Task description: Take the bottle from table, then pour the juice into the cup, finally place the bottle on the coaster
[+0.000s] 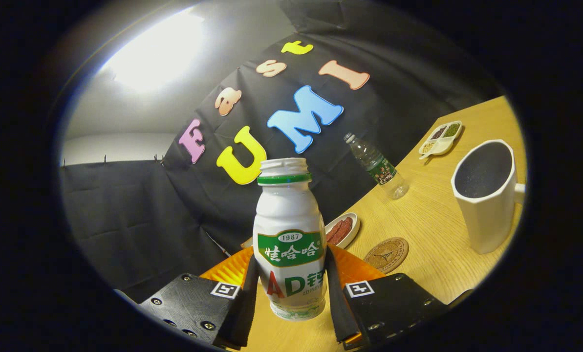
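Gripper [291, 288] fingers pinch a white drink bottle [290, 234], cap off, lifted above the wooden table [433, 230]. Behind it, an orange plate [355, 269]; at 2 o'clock the cork coaster [386, 254], then the white cup [486, 195]; beyond, a clear water bottle [377, 166].

My tongs [291, 293] are clamped: both fingers [248, 298] press the flanks of the bottle [289, 234], holding it upright, lifted and tilted off level.
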Demonstrator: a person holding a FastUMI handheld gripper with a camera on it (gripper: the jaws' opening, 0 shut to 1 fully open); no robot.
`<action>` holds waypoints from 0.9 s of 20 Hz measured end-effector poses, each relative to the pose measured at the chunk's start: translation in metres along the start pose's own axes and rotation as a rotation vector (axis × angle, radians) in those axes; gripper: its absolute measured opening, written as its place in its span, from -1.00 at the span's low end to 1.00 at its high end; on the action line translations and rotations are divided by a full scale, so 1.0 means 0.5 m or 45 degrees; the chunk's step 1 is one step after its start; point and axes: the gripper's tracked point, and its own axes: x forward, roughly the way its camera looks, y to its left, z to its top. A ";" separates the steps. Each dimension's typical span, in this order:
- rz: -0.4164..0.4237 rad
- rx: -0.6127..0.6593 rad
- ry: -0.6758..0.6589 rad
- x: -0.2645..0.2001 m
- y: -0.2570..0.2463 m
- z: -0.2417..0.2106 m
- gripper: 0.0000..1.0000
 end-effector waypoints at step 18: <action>0.080 0.648 -0.251 -0.055 -0.054 0.123 0.27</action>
